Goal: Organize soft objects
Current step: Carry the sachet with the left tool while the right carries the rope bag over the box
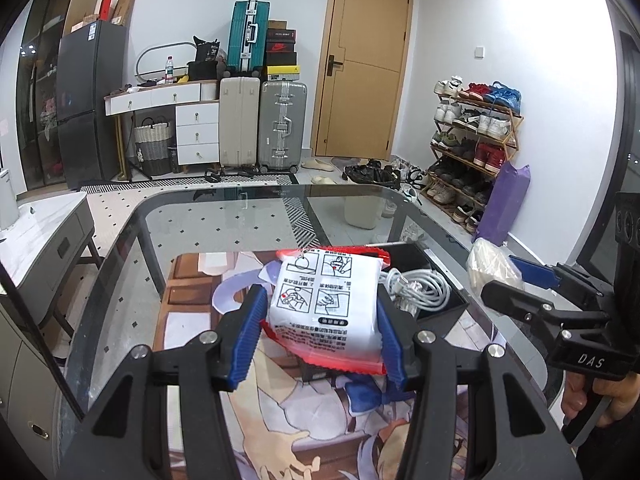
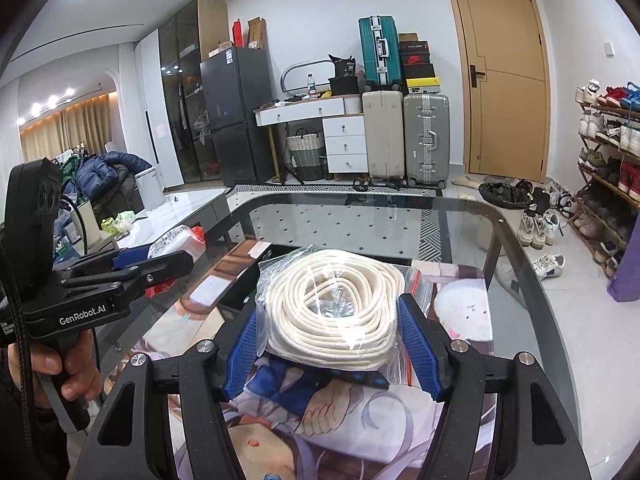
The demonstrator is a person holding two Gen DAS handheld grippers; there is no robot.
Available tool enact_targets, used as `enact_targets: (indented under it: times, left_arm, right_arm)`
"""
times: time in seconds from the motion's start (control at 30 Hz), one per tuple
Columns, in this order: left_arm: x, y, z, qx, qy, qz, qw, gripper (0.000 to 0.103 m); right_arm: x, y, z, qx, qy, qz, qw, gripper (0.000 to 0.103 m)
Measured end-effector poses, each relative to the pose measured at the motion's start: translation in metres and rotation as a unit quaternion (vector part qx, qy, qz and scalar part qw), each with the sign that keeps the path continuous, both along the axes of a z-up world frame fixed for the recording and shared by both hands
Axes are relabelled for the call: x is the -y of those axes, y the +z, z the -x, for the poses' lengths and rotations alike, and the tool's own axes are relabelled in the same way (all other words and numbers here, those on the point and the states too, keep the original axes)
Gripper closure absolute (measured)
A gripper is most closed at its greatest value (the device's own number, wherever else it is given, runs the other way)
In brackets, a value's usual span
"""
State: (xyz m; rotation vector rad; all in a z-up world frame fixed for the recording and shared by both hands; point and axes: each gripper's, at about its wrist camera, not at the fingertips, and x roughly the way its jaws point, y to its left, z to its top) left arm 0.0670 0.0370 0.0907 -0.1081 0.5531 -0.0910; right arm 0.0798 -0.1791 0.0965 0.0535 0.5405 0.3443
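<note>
The left claw [image 1: 320, 320] was clamped on a white packet with red edges [image 1: 326, 304], its blue pads pressing both sides, the packet held above the printed mat [image 1: 208, 292] on the glass counter [image 1: 192, 216]. Just beyond it sat a black box [image 1: 436, 308] holding a white cable [image 1: 416, 288]. The right claw [image 2: 334, 344] was clamped on a clear bag of coiled cream rope [image 2: 332, 304] — also over the mat. The two claws stood near each other, side by side but apart. The counter's far half lay bare glass up to its dark rounded rim — open room ahead, with floor beyond the right-hand edge.
</note>
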Motion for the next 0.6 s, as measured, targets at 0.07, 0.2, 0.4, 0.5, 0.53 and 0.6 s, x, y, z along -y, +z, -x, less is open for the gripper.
enact_targets:
  times: [0.07,0.2,0.4,0.5,0.53,0.6]
  left_arm:
    - [-0.002,0.002,-0.003,0.003,0.002,0.004,1.0,0.051]
    - [-0.003,0.006,-0.01,0.007,0.007,0.007,0.9999,0.051]
    - [-0.006,0.007,-0.02,0.01,0.014,0.004,0.9999,0.051]
    - [-0.007,0.007,-0.027,0.01,0.015,0.001,0.9998,0.051]
    - [-0.006,0.007,-0.03,0.01,0.016,-0.001,0.9998,0.051]
    - [-0.007,0.006,-0.035,0.009,0.014,-0.002,0.9999,0.051]
  right_arm:
    - [0.001,0.003,-0.005,0.002,-0.002,0.0,1.0,0.036]
    - [0.003,0.006,-0.016,-0.001,-0.006,-0.001,1.0,0.036]
    - [0.005,0.008,-0.036,-0.003,-0.009,0.004,1.0,0.036]
    - [0.005,0.007,-0.048,-0.007,-0.012,0.007,1.0,0.036]
    - [0.005,0.006,-0.053,-0.009,-0.013,0.007,1.0,0.036]
    - [0.005,0.004,-0.061,-0.014,-0.017,0.01,1.0,0.036]
